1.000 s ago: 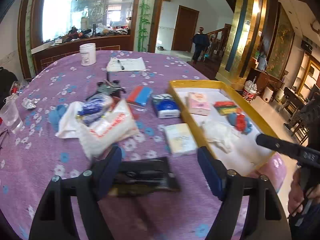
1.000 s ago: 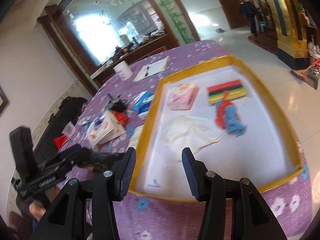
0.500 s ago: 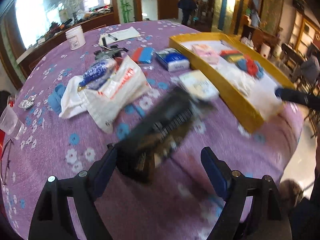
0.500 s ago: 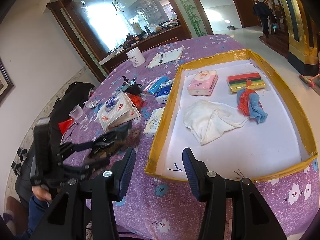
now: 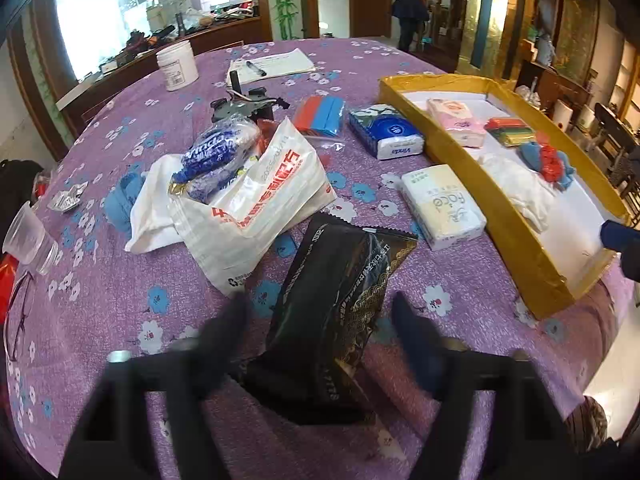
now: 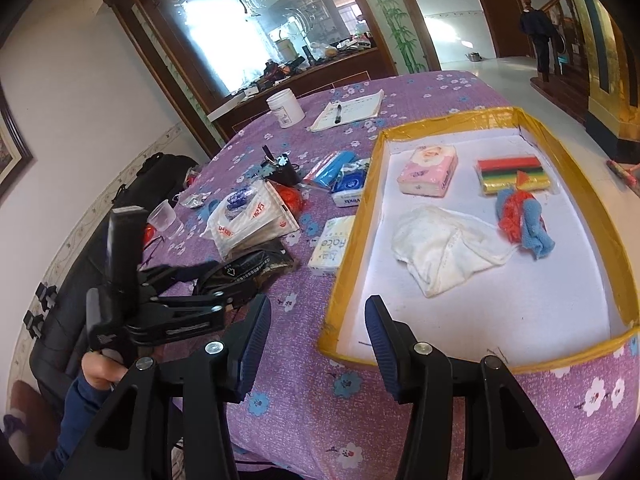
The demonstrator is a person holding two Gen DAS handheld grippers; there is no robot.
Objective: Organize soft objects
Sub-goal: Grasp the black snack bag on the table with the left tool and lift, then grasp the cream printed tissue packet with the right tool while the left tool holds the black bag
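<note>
A black soft packet point(image 5: 336, 312) lies between the blurred fingers of my left gripper point(image 5: 320, 324); the jaws look wide apart and I cannot tell if they touch it. It also shows in the right wrist view point(image 6: 256, 266). A yellow-rimmed tray point(image 6: 348, 240) holds a pink tissue pack point(image 6: 430, 170), a white cloth point(image 6: 440, 248), a striped pack point(image 6: 512, 172) and a blue-red cloth point(image 6: 520, 216). My right gripper point(image 6: 318, 342) is open and empty, at the tray's near left corner.
On the purple cloth lie a white tissue pack point(image 5: 442, 206), a blue Vinda pack point(image 5: 386, 130), a plastic bag with blue packs point(image 5: 248, 200), a red-blue pack point(image 5: 320, 114), a white jar point(image 5: 176, 65), a notebook point(image 5: 272, 65) and a plastic cup point(image 5: 28, 240).
The black packet has come down from a tilted, lifted pose to lie between my left fingers. The left gripper is blurred by motion. The right gripper has pulled back slightly.
</note>
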